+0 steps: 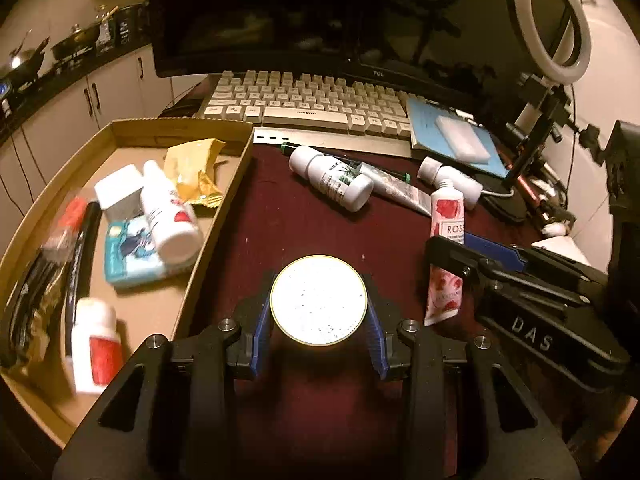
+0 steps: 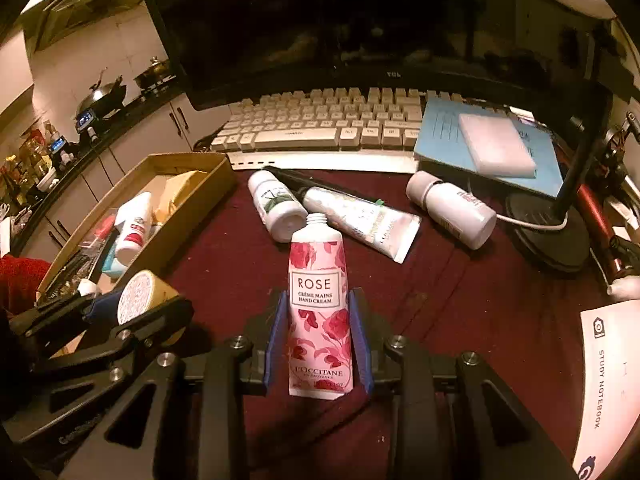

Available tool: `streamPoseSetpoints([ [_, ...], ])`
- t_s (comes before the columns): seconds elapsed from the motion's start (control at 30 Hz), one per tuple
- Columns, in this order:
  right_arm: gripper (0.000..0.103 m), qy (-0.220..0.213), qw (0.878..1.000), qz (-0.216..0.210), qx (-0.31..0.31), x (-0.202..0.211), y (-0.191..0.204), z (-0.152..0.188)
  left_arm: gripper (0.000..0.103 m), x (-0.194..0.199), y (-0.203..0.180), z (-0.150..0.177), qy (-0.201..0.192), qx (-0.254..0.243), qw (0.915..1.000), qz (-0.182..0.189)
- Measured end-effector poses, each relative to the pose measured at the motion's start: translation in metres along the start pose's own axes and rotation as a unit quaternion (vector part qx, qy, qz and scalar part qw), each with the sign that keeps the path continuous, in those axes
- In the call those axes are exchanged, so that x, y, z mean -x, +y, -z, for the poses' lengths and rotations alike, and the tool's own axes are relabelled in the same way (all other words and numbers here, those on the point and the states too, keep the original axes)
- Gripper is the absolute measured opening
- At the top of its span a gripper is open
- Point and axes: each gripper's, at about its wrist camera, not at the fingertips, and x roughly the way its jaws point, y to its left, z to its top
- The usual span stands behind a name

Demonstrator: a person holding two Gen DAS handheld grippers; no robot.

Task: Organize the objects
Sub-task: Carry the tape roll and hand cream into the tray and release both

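From your left wrist, the left gripper [image 1: 318,322] is clamped across a round tin [image 1: 318,300] beside the cardboard tray [image 1: 224,216]; it looks rigid and smooth, so hold its sides. From your right wrist, the right gripper [image 2: 319,334] pinches the rose hand-cream tube [image 2: 319,312] above the cloth; likely soft, so squeeze gently mid-body.

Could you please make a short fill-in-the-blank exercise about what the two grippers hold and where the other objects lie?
1. The left gripper holds a round ____.
2. The right gripper holds a tube printed with the word ____.
3. The cardboard tray lies to the ____ of the dark red cloth in both views.
4. Behind the cloth stands a pale ____ in front of the monitor.

Missing words: tin; ROSE; left; keyboard
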Motion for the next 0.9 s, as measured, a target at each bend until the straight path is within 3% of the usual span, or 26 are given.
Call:
streamPoseSetpoints([
  [0.3, 0.031, -0.005, 1.0, -0.018, -0.007, -0.005, 0.002, -0.004, 0.039, 0.034, 0.03, -0.004, -0.031, 0.046, 0.9984, 0.006],
  [0.6, 0.031, -0.03, 0.996, -0.074, 0.027, 0.008, 0.041, -0.012, 0.039, 0.06, 0.083, -0.007, -0.052, 0.099, 0.9934, -0.028],
  [0.9, 0.031, -0.017, 0.99, -0.13, 0.057, -0.001, 0.087, -0.024, 0.039, 0.063, 0.124, -0.009, -0.055, 0.131, 0.988, -0.061],
])
